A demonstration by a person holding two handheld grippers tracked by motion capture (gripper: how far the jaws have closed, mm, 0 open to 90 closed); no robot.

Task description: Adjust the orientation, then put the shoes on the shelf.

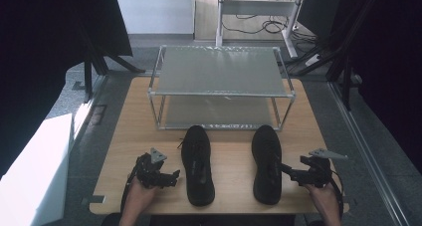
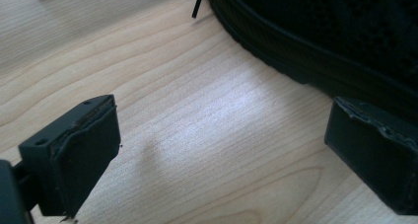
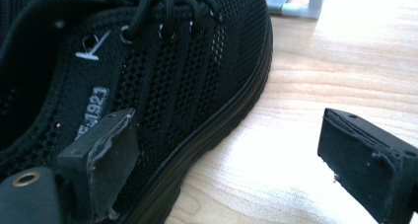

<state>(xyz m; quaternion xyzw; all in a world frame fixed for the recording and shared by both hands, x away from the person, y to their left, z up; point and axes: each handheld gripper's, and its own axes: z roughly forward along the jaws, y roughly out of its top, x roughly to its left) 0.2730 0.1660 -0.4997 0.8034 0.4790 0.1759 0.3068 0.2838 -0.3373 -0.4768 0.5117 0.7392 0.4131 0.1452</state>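
Two black mesh shoes lie side by side on the wooden table, toes pointing away from me: the left shoe and the right shoe. My left gripper is held low just left of the left shoe, jaws open over bare wood; that shoe's sole shows close ahead of my left gripper. My right gripper sits at the right shoe's outer side, open. In the right gripper view the right gripper has one jaw against the laced shoe, the other over wood.
A two-level metal-framed rack with grey shelves stands at the table's far half, just beyond the shoe toes. A white box sits on the floor at the left. Cables and a desk frame lie behind the table.
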